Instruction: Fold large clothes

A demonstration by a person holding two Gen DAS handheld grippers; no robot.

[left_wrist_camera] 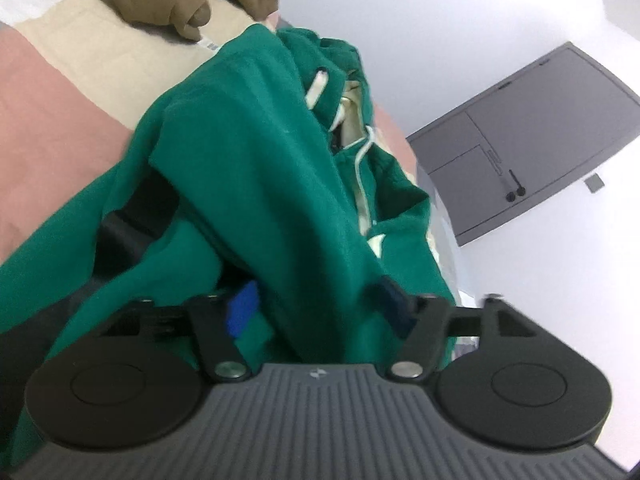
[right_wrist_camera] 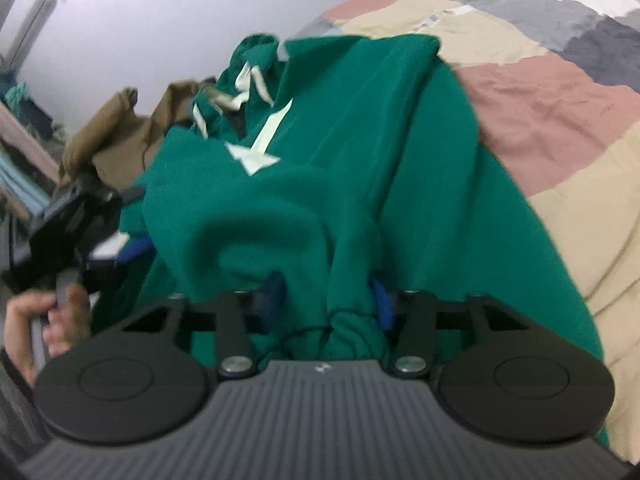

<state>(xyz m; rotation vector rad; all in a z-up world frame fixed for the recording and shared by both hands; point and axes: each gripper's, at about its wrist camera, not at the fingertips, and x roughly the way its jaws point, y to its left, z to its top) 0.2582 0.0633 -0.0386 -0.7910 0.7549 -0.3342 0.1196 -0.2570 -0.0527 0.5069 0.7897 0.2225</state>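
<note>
Clearly the green hoodie (left_wrist_camera: 248, 152) is the garment being folded; it lies bunched on a patchwork quilt (right_wrist_camera: 560, 92), hood and pale drawstrings (right_wrist_camera: 248, 80) at the far end from both sets of jaws.

Between the right gripper (right_wrist_camera: 326, 300) jaws sits a thick gathered roll of green cloth. The jaws stand fairly narrow, and both blue pads look pressed into the fabric, so I judge this a hold on the hoodie. At the left gripper (left_wrist_camera: 320, 308) a ridge of the same cloth runs up from between the jaws. They stand about half wide, and the right-hand pad is partly buried in cloth, while the brighter blue pad (left_wrist_camera: 242, 312) shows mostly clear of it. Whether they truly pinch it I cannot tell; blur hides the contact.

To do this step well, I would make sure each gripper has one clean edge or layer, not a wad, then draw the two apart until the cloth between them is taut before laying it flat. The bunched roll in the right jaws suggests several layers caught, which could leave a crooked fold.

Beyond the hoodie, past its hood, lies a brown garment (right_wrist_camera: 116, 136); a bare hand (right_wrist_camera: 44, 320) shows left of the right jaws.
</note>
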